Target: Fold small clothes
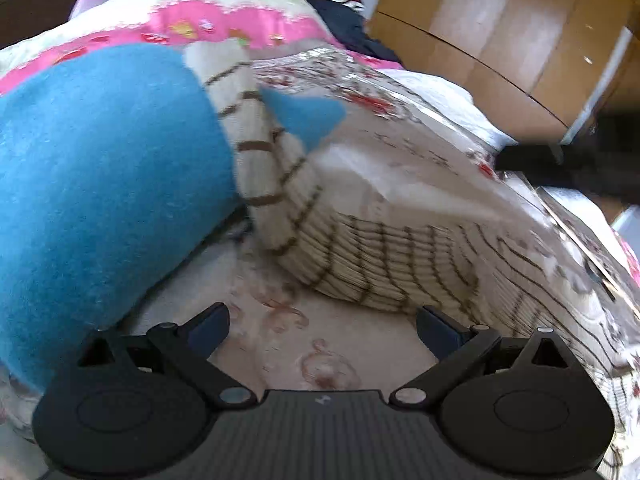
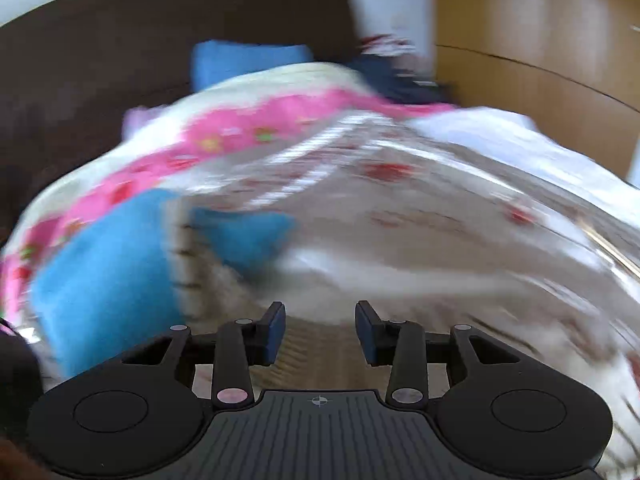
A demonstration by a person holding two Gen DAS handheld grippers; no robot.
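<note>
On the bed (image 1: 280,320), the checked garment (image 1: 360,256) is seen sharply only from the left wrist, beside a blue towel (image 1: 100,168). Both the left gripper (image 1: 322,330) and right gripper (image 2: 320,332) are spread, fingers empty.

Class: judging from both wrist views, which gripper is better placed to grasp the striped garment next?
Probably the left gripper: its open jaws sit just short of the striped garment. The right gripper is also open, but its view is too blurred to judge.
</note>
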